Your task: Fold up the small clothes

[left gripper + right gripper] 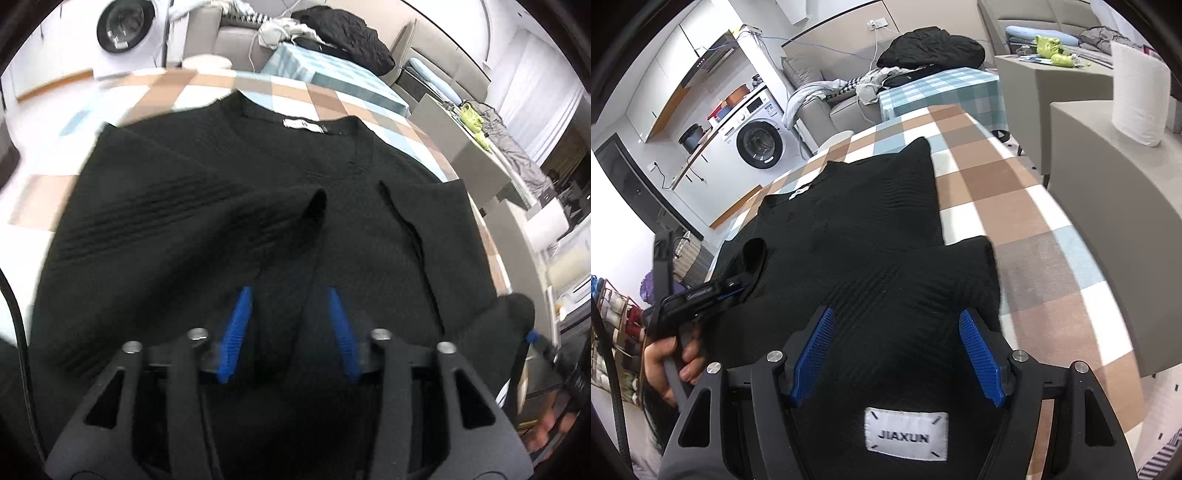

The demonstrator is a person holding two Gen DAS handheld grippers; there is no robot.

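While both claws gape over the black sweater [258, 206], only the right wrist view shows its JIAXUN label [906, 434].

Black sweater [258, 206] spread on checkered tablecloth [303, 98], left claw [290, 295] open, fold of knit between its fingers

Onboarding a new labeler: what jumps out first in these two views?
A black sweater sprawls over a checked tablecloth, filling the middle of both views, neck label toward the far edge. The right gripper hangs open above its near hem, where a white JIAXUN patch shows. The left gripper, jaws apart, straddles a raised fold of a sleeve; a washing machine stands far left.
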